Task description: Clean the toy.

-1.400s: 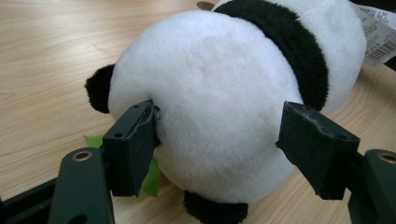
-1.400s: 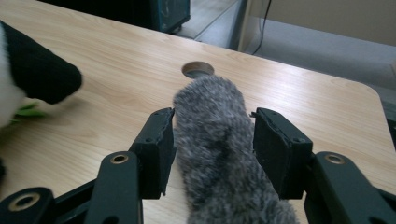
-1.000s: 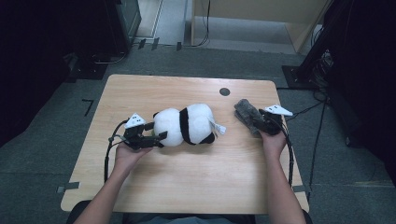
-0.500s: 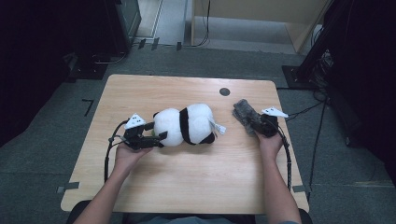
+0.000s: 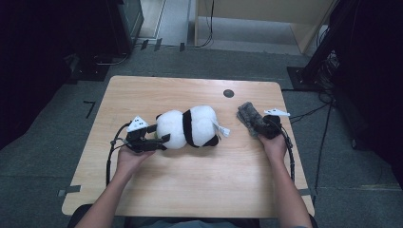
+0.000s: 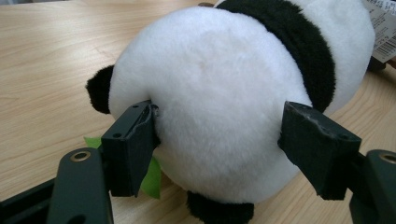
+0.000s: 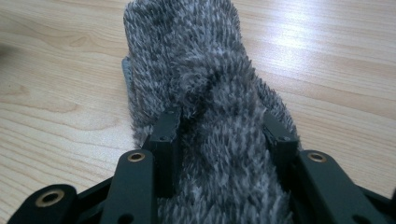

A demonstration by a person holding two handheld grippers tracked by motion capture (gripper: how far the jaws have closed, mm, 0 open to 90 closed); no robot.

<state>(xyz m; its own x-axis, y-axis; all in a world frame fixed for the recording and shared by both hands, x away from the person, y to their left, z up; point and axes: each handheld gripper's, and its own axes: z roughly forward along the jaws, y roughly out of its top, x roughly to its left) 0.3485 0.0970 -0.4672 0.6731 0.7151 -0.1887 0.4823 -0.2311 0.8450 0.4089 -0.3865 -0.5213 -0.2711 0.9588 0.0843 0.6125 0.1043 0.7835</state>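
Seen from the high view, a person is working a pair of tongs in each hand at a wooden desk (image 5: 190, 190). The left tongs (image 5: 159, 141) are bracing the white end of a plush panda (image 5: 190, 126), apparently to steady it; the toy is lying on its side, its long axis running away from those tongs toward the right tongs (image 5: 260, 129), which are gripping the near end of a grey furry piece (image 5: 249, 116) beyond the panda's tagged end.

In the left gripper view, the left tongs (image 6: 219, 140) are spread wide around the panda's (image 6: 219, 93) round white end, pads pressing into the fur on both sides.

In the right gripper view, the right tongs (image 7: 224, 135), having just been closing, are pinching the grey furry piece (image 7: 201, 70), which is stretching straight ahead from them, seemingly ready for lifting.
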